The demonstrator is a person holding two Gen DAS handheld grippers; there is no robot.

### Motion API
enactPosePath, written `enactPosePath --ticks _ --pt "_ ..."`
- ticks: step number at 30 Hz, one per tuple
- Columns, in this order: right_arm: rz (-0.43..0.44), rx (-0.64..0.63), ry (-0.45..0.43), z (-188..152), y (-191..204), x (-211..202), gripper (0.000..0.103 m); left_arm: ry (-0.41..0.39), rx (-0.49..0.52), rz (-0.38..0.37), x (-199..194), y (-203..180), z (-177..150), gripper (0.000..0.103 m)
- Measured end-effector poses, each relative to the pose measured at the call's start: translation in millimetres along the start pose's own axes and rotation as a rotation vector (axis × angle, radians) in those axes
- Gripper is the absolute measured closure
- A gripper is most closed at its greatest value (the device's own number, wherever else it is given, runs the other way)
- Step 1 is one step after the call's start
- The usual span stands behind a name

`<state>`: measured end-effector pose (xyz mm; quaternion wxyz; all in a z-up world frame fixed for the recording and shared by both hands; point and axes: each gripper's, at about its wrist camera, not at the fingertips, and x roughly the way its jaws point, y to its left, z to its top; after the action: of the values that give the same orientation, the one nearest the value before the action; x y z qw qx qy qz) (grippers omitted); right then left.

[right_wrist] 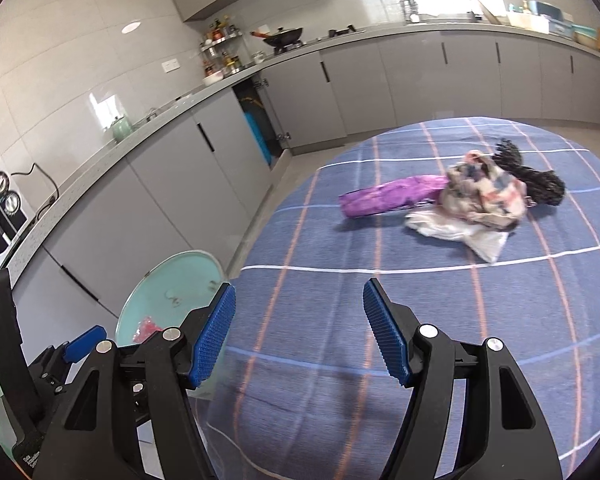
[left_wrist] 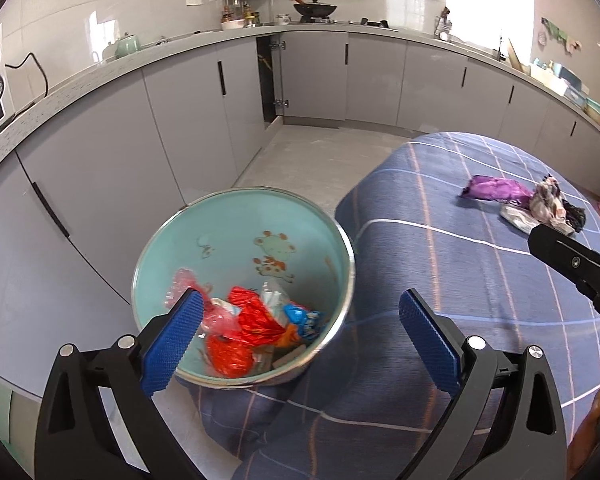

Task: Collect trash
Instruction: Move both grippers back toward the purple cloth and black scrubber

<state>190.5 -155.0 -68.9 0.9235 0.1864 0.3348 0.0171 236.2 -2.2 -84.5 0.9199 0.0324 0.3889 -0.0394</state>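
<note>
A teal trash bin (left_wrist: 236,236) stands on the floor beside the table; it holds red, pink and blue wrappers (left_wrist: 248,320). It also shows in the right wrist view (right_wrist: 168,284). My left gripper (left_wrist: 300,320) is open and empty, above the bin's right rim. My right gripper (right_wrist: 298,320) is open and empty over the table's near part; part of its body shows in the left wrist view (left_wrist: 572,260). On the table lie a purple wrapper (right_wrist: 384,198), a crumpled patterned wrapper (right_wrist: 484,192), a white piece (right_wrist: 456,232) and a black piece (right_wrist: 536,180).
The table has a blue plaid cloth (right_wrist: 420,320). Grey kitchen cabinets (left_wrist: 180,112) run along the left and back walls, with one door open (left_wrist: 270,76). A counter carries a wok (left_wrist: 314,9), a spice rack and a kettle.
</note>
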Motion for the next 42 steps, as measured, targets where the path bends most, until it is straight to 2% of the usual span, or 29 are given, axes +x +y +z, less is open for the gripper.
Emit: enactPosePath --ticks 23,36,40,42 --pt "-0.127 0.117 -0.033 -0.8 -88.7 -34.2 0.037 -0.007 0.112 -0.066 -4.8 -84.9 3.5 0.006" --pt "-0.189 0.18 -0.038 -1.8 -137.7 -43.1 0.037 0.014 0.179 -0.133 3.8 -131.1 -0.8 0.006" --pt "-0.202 0.19 -0.038 0.7 -150.8 -42.8 0.037 0.02 0.198 -0.141 8.6 -141.4 0.8 0.009" --pt "-0.211 0.192 -0.037 3.4 -157.8 -42.2 0.037 0.022 0.207 -0.152 11.1 -146.5 2.2 0.014"
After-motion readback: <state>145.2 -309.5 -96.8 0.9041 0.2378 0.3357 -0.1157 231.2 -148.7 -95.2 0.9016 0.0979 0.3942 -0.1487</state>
